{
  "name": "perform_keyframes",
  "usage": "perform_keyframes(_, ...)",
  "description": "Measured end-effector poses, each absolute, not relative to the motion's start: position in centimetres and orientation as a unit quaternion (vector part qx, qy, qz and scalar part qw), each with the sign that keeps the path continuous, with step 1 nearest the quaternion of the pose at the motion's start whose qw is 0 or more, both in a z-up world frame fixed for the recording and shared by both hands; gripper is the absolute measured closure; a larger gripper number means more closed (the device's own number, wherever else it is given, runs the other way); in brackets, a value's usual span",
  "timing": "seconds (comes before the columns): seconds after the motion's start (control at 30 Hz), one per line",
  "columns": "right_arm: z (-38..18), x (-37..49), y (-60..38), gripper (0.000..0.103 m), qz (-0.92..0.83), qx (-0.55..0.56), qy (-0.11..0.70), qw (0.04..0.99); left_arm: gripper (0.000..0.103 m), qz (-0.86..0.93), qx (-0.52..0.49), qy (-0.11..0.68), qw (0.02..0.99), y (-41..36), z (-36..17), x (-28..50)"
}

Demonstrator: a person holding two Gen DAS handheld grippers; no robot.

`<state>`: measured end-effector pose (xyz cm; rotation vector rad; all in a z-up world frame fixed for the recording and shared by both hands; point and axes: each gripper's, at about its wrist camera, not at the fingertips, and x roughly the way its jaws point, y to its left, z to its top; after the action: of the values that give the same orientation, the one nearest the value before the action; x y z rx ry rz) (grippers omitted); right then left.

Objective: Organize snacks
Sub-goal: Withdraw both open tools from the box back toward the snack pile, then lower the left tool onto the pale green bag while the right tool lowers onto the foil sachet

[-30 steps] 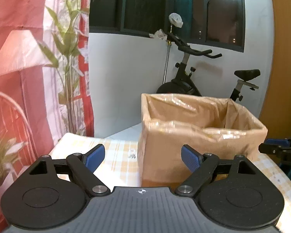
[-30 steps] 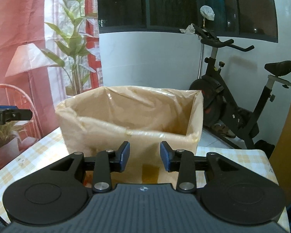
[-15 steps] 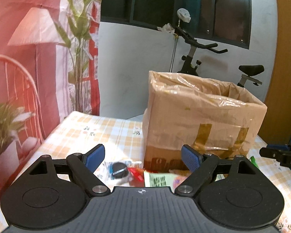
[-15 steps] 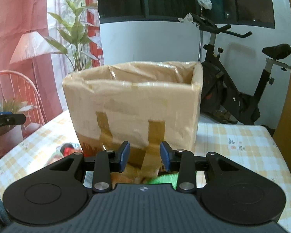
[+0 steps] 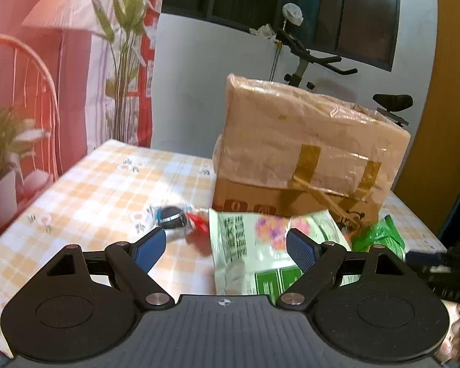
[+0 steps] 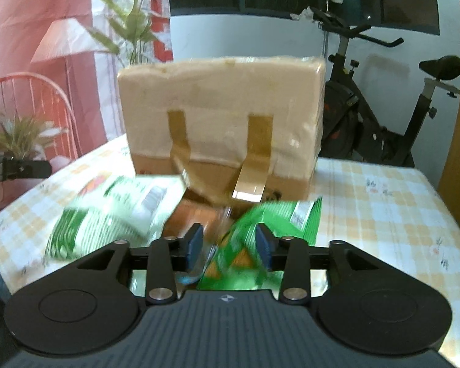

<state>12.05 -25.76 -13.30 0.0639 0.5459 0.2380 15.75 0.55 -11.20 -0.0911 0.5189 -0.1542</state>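
Note:
A tall cardboard box point(image 5: 306, 153) wrapped in plastic film stands on the checked tablecloth point(image 5: 101, 190), with snacks lying in front of it. My left gripper point(image 5: 225, 245) hangs open and wide above a white-and-green packet point(image 5: 254, 245). Left of that packet lie a small dark round snack point(image 5: 170, 217) and a red wrapper point(image 5: 196, 224). My right gripper point(image 6: 229, 242) hovers over a bright green packet point(image 6: 276, 217); its jaws are opening and the pads do not press on anything. The white-and-green packet point(image 6: 113, 211) lies to its left, and the box point(image 6: 224, 122) stands behind.
An exercise bike point(image 6: 383, 128) stands behind the table on the right. A red wire chair point(image 5: 24, 98) and potted plants point(image 5: 3, 141) are at the left. A brown packet point(image 6: 196, 214) lies against the box's foot. The tablecloth's right part point(image 6: 383, 214) carries nothing.
Both grippers have sunk from box-rim height towards the table, and the snacks in front of the box have come into view. The right jaws stand wider apart than before.

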Motion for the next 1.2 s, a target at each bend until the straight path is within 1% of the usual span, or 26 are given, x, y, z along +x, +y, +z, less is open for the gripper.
perform_keyframes(0.17,-16.4,11.0,-24.1,0.046,0.127,0.034,0.309,0.942,0.016,-0.075,-0.061,0.261,0.96,1.1,-12.1,15.4)
perform_keyframes(0.2,-16.9,10.9,-23.7,0.046,0.129,0.034,0.319,0.938,0.016,-0.074,-0.062,0.261,0.96,1.2,-12.2,15.4)
perform_keyframes(0.23,-17.4,10.9,-23.3,0.045,0.129,0.028,0.328,0.935,0.016,-0.073,-0.064,0.261,0.96,1.3,-12.3,15.3)
perform_keyframes(0.3,-18.0,10.8,-22.5,0.041,0.113,0.002,0.335,0.935,0.016,-0.076,-0.071,0.263,0.959,1.4,-12.6,15.1)
perform_keyframes(0.37,-18.3,10.7,-22.2,0.026,0.098,-0.007,0.33,0.939,0.016,-0.078,-0.077,0.267,0.957,1.3,-12.8,15.1)
perform_keyframes(0.43,-18.6,10.7,-22.2,0.023,0.093,-0.007,0.331,0.939,0.016,-0.077,-0.074,0.268,0.957,1.2,-12.9,15.0)
perform_keyframes(0.67,-19.9,10.9,-22.3,0.023,0.085,0.006,0.353,0.932,0.016,-0.077,-0.066,0.268,0.958,0.8,-13.2,14.9)
perform_keyframes(0.77,-19.9,10.6,-22.2,0.024,0.083,0.005,0.346,0.935,0.016,-0.08,-0.062,0.272,0.957,0.6,-13.4,14.9)
perform_keyframes(0.8,-19.9,10.5,-22.2,0.027,0.084,0.004,0.343,0.936,0.016,-0.081,-0.061,0.273,0.957,0.5,-13.5,14.9)
perform_keyframes(0.83,-19.9,10.3,-22.2,0.037,0.088,0.004,0.337,0.937,0.016,-0.083,-0.061,0.274,0.956,0.5,-13.6,14.9)
perform_keyframes(0.87,-19.8,10.2,-22.2,0.043,0.093,0.003,0.333,0.938,0.016,-0.084,-0.06,0.274,0.956,0.4,-13.6,14.9)
perform_keyframes(1.2,-19.7,9.7,-22.3,0.048,0.109,0.008,0.304,0.946,0.015,-0.1,-0.067,0.278,0.953,-0.1,-13.4,15.2)
